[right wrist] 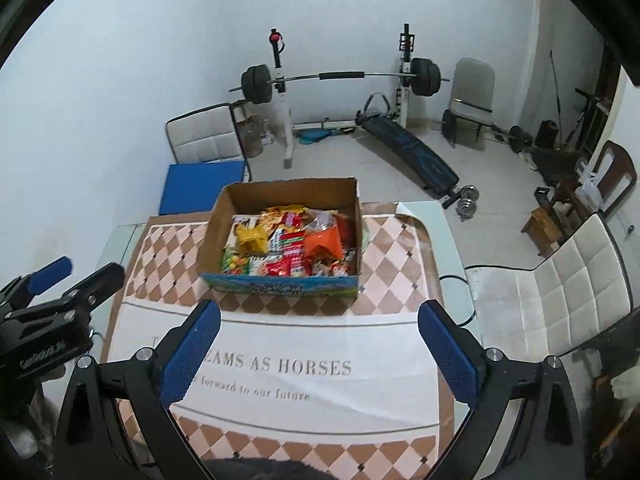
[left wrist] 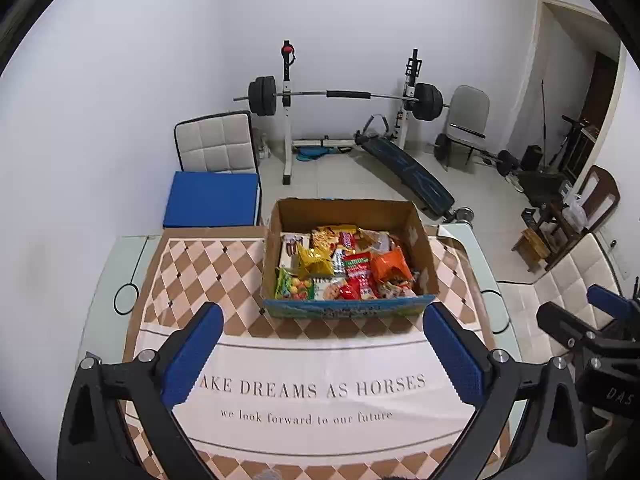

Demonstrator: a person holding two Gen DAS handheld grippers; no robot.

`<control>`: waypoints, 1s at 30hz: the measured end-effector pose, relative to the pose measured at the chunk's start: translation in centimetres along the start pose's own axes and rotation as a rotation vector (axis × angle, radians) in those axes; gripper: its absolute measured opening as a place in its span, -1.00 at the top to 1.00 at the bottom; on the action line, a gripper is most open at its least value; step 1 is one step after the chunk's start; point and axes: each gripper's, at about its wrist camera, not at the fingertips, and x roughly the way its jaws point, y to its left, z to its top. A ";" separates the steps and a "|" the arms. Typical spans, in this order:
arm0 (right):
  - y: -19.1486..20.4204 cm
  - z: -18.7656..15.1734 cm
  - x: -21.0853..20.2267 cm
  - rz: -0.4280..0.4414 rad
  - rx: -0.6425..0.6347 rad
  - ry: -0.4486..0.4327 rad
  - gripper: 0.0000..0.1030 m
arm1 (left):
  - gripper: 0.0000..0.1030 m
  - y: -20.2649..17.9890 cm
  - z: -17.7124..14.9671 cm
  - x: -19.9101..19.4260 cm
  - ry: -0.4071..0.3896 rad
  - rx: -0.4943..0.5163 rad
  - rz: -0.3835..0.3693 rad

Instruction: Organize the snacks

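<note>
The left tongs (left wrist: 322, 322) hang above the table with their blue pads spread wide and nothing between them. The right tongs (right wrist: 319, 320) are the same: wide apart, empty, raised over the near part of the table. Under both lies a tablecloth (left wrist: 308, 364) with a white lettered panel and a brown and pink diamond border. Beyond the fingertips, on the far half of the table (left wrist: 106, 280), stands an open cardboard box (left wrist: 418, 240) filled with mixed snack packets (left wrist: 346, 268), yellow, red, orange and green. Behind the table a barbell rack (left wrist: 344, 96) stands against the white wall.
</note>
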 end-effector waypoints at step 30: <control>-1.3 2.5 5.4 -0.039 0.022 -0.016 -0.97 | -0.99 -0.6 1.2 3.8 0.010 0.010 0.046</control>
